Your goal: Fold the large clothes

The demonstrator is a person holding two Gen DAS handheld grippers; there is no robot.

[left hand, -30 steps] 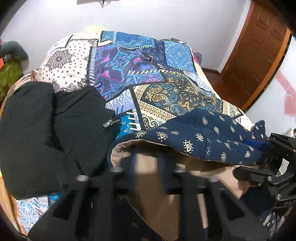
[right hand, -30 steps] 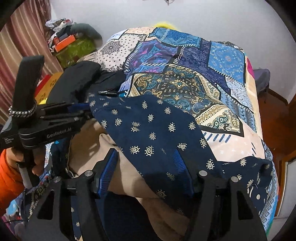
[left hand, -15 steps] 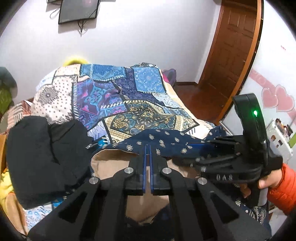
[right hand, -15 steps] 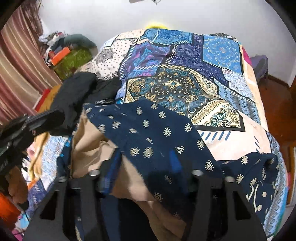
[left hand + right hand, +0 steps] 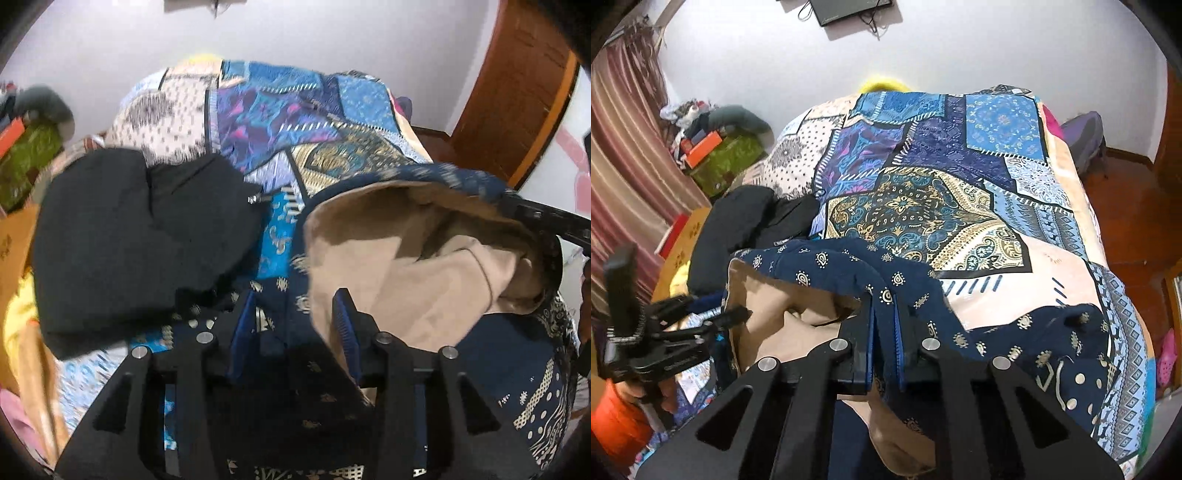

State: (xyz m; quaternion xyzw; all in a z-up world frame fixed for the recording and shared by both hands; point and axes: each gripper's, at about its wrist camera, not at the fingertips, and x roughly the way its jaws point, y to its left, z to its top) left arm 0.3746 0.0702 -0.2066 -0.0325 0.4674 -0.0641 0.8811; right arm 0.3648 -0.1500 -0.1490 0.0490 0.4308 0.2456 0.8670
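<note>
My right gripper (image 5: pixel 884 343) has just been closing and is now pinched tight on the upper edge of the navy printed garment (image 5: pixel 831 267), with a fold of that cloth caught between the blue pads; half a second ago the same jaws stood apart around it. My left gripper (image 5: pixel 293 332) has just been opening: half a second ago its pads were pressed together, and now they stand part-way apart with nothing pressed between them, the garment's tan lining (image 5: pixel 413 266) lying beside the right-hand pad and navy cloth below the gap. So the hold has passed from left to right, and I judge that the left is free to take a new corner for the next fold. The garment sits bunched at the near end of the bed, on the patchwork bedspread (image 5: pixel 923 206), its lining turned up and open, not yet flat or folded. The black zip-up garment (image 5: pixel 140 236) lies just to the left of it, touching its edge. As for writing, the body of the left gripper seen from the right wrist carries small pale lettering, too blurred here to read; I find no other legible label.
</note>
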